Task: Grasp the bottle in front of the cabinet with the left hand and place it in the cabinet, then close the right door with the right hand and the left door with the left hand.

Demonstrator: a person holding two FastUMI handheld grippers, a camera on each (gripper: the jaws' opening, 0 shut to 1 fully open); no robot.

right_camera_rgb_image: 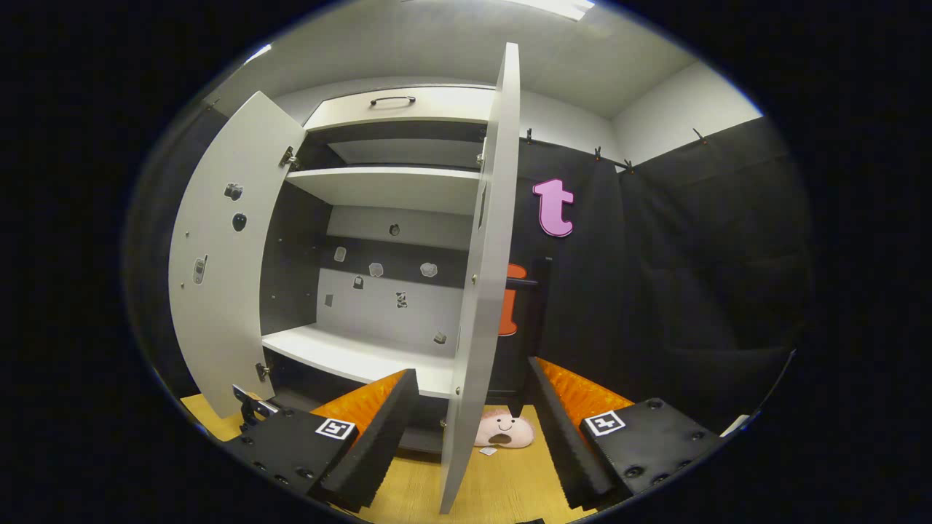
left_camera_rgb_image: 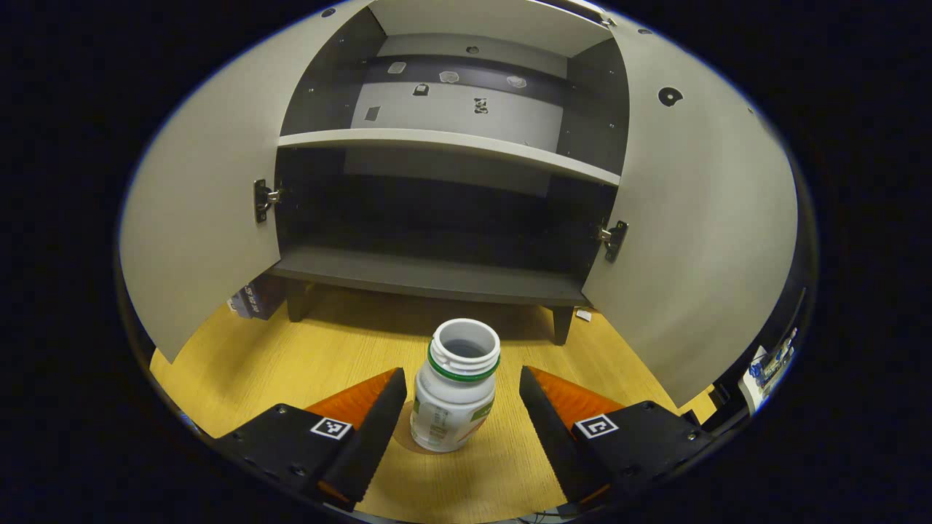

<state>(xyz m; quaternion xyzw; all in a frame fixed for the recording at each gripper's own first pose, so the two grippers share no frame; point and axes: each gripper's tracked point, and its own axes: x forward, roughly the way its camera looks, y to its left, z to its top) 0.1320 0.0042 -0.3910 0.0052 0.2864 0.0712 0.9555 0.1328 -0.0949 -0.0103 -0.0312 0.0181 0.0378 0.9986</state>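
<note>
White bottle (left_camera_rgb_image: 455, 389) between open fingers (left_camera_rgb_image: 371, 429).

The bottle (left_camera_rgb_image: 455, 397) stands on the table (left_camera_rgb_image: 306, 356) before the cabinet (left_camera_rgb_image: 437, 273).

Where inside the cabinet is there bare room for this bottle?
The bottom board, between both open doors' hinges, looks bare along its front edge, straight behind the bottle; deeper in it is too dark to tell. The middle shelf also looks bare. The left hand-held gripper straddles the bottle, open.
</note>
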